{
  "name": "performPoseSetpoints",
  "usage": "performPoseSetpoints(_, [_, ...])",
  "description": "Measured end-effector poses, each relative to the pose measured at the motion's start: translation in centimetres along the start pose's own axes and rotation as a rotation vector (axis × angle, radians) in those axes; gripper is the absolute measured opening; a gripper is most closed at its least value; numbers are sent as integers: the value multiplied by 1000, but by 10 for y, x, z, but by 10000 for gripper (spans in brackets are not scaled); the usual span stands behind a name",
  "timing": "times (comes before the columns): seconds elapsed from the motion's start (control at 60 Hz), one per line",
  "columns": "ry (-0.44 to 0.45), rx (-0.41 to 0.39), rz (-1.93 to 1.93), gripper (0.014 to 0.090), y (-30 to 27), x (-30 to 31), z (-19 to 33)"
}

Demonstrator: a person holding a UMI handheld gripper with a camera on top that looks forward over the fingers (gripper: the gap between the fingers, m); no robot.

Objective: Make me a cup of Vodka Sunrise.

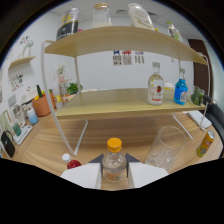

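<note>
The small bottle (pixel 114 162) is standing upright, long axis vertical, its orange cap pointing up. It is clear, rounded glass with a ribbed cap, sitting between the claw's (pixel 114 170) white fingers (pixel 82 176), which are pressing against its sides. A clear tumbler (pixel 167 146) is standing on the wooden table (pixel 47 145) beside it.

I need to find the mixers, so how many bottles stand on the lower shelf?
2: a clear bottle with a red label and a blue bottle just beside it, both toward one end of the lower shelf. Others may be hidden.
</note>
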Motion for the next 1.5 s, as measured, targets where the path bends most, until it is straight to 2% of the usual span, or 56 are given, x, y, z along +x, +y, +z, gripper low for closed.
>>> performPoseSetpoints(0.183, [9, -61, -1, 352, 25, 0, 38])
performPoseSetpoints(0.383, [3, -126, -11, 355, 43, -2, 55])
performPoseSetpoints(0.717, [-23, -138, -81, 374, 51, -3, 44])
performPoseSetpoints(0.817, [-11, -145, -96, 489, 50, 2, 35])
performPoseSetpoints(0.9, [-24, -134, -92, 749, 41, 0, 21])
performPoseSetpoints(0.933, [-34, -119, -93, 821, 33, -1, 13])
performPoseSetpoints(0.967, [-39, -104, -95, 863, 26, -1, 4])
performPoseSetpoints(1.267, [21, -15, -79, 860, -23, 49, -94])
performPoseSetpoints(1.4, [82, -15, -54, 866, -33, 89, -124])
performPoseSetpoints(1.5, [111, 34, -44, 865, -65, 116, -138])
